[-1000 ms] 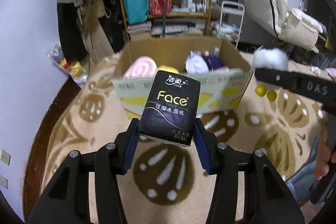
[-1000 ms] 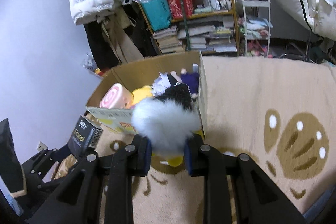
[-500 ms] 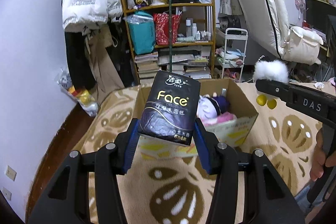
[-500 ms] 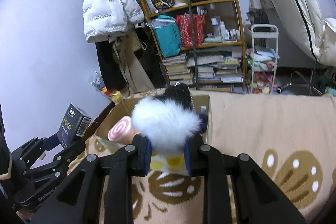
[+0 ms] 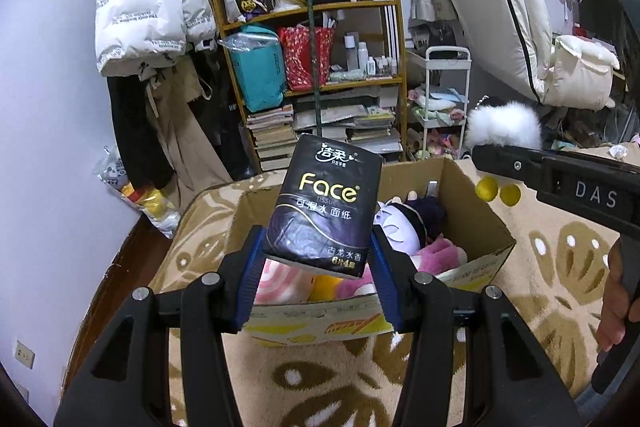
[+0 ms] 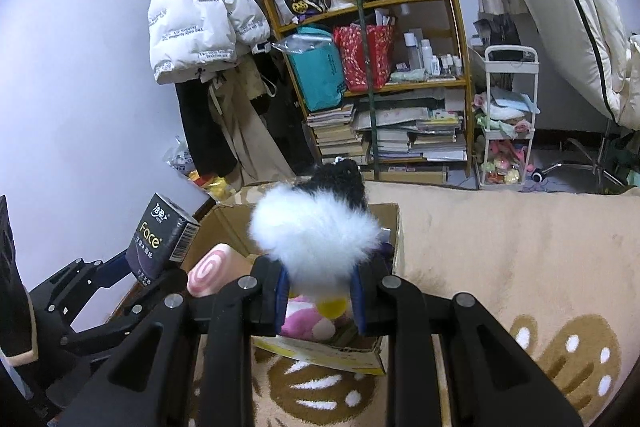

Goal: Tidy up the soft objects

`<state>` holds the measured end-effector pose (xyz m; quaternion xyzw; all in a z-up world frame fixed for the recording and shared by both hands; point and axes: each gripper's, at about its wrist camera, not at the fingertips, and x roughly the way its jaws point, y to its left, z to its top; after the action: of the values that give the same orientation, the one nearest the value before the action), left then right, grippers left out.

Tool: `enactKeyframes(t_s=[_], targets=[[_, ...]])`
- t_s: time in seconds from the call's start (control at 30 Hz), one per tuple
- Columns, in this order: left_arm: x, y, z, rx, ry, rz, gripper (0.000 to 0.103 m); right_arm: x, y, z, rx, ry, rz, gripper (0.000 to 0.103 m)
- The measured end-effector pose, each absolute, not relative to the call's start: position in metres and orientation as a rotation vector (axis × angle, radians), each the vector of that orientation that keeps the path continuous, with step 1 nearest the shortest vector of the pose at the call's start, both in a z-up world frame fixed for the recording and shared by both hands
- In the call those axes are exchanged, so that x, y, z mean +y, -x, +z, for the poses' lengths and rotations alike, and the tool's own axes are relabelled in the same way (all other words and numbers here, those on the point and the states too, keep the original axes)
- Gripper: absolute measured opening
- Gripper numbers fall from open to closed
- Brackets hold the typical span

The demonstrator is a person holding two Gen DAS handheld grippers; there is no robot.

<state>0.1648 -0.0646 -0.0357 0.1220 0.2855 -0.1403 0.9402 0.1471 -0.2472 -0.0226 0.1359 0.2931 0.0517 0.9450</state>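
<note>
My left gripper (image 5: 316, 259) is shut on a black "Face" tissue pack (image 5: 324, 211) and holds it above the near side of an open cardboard box (image 5: 476, 227). The pack also shows in the right wrist view (image 6: 160, 239). My right gripper (image 6: 318, 287) is shut on a fluffy white and black plush toy (image 6: 316, 227) with yellow feet, held over the box (image 6: 394, 239). The toy also shows in the left wrist view (image 5: 502, 125). Inside the box lie a pink swirl plush (image 6: 210, 269), a pink plush (image 5: 440, 251) and a white and purple doll (image 5: 404, 223).
The box stands on a beige patterned rug (image 6: 500, 239). Behind it are a cluttered wooden shelf (image 5: 320, 75), a white jacket hanging on the wall (image 5: 144, 15), a small white cart (image 5: 444, 99) and a leaning mattress (image 5: 500, 7). A bag lies by the wall (image 5: 136, 195).
Both grippers have risen with their loads and come over the box. The box now sits lower in both views, and its inside shows more.
</note>
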Motion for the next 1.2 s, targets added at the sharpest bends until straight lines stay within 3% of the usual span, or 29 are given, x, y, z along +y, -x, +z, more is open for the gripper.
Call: enactKeyframes(t_s=[0.43, 0.6, 0.67, 0.9, 0.97, 1.2], targets=[[-0.062, -0.185, -0.057, 0.66, -0.21, -0.271, 0.05, -0.248, -0.164, -0.048, 0.662, -0.289, 0.114, 0.03], [-0.056, -0.182, -0.056, 0.655, -0.213, -0.241, 0.059, -0.247, -0.163, -0.048, 0.671, -0.289, 0.128, 0.034], [-0.054, -0.181, -0.054, 0.661, -0.214, -0.231, 0.064, -0.246, -0.162, -0.046, 0.67, -0.289, 0.129, 0.042], [-0.04, -0.171, -0.045, 0.666, -0.189, -0.199, 0.067, -0.248, -0.148, -0.035, 0.645, -0.264, 0.099, 0.056], [-0.035, -0.165, -0.039, 0.662, -0.183, -0.191, 0.07, -0.249, -0.142, -0.03, 0.633, -0.258, 0.087, 0.067], [-0.016, -0.138, -0.016, 0.634, -0.16, -0.164, 0.076, -0.247, -0.111, -0.008, 0.589, -0.2, 0.046, 0.089]])
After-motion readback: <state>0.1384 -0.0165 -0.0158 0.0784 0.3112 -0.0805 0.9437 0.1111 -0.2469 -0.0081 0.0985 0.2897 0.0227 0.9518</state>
